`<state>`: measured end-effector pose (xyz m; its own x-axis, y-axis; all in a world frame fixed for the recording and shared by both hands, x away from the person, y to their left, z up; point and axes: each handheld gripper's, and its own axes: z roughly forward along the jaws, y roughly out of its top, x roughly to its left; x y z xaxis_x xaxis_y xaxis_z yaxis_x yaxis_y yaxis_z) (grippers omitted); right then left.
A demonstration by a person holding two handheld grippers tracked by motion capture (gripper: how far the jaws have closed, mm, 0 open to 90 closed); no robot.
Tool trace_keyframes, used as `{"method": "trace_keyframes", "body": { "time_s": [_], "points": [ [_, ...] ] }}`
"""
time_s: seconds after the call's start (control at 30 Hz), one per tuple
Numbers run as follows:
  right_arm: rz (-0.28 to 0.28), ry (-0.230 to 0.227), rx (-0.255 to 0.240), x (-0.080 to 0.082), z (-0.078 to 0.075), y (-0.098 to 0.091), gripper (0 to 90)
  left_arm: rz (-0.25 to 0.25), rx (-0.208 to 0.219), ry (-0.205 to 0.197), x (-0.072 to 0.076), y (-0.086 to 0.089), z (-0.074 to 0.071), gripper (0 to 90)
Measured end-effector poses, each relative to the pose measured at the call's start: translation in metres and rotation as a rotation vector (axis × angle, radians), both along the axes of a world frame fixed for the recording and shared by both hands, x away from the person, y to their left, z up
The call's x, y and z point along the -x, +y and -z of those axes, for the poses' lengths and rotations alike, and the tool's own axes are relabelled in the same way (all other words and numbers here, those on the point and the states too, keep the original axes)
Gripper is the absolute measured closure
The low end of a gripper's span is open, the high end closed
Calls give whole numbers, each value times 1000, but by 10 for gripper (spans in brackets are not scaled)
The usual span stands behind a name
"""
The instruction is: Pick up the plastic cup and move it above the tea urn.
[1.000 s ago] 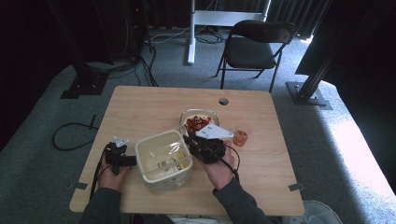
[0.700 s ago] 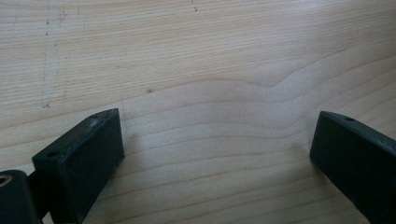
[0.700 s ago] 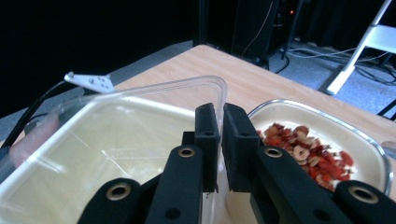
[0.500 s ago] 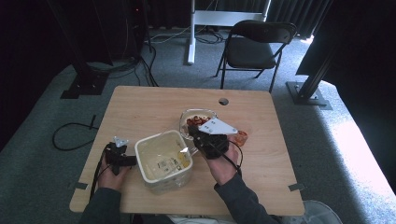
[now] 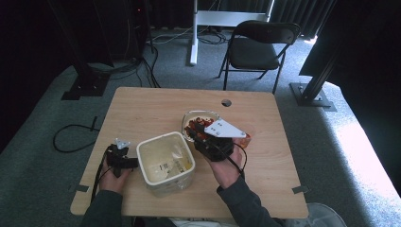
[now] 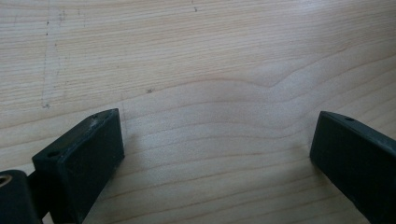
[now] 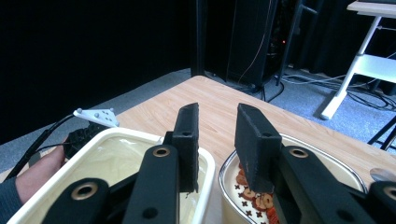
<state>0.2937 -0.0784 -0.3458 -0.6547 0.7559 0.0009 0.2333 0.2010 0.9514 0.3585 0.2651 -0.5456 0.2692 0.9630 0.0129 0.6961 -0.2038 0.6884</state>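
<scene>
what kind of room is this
Probably a lab or studio set up for recording, not a kitchen: black curtains around, grey carpet, cables on the floor, and one small wooden table with a folding chair.

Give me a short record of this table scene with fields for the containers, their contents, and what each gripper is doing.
surface: light wooden table
container one: cream square plastic tub, near the front edge
container two: clear glass bowl holding red sliced pieces
left gripper: jaws wide apart over bare wood, nothing between them
right gripper: above the gap between tub and bowl, jaws have just been opening, nothing between them
</scene>
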Motion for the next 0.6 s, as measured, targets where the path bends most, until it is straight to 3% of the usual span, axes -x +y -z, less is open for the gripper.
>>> {"method": "trace_keyframes", "body": {
  "time_s": [0.37,0.6],
  "points": [
    [-20,16,22,-4,11,-8,634,0,0,2,0,0,0,33],
    [-32,66,24,-10,26,-22,570,0,1,1,0,0,0,33]
  ]
}}
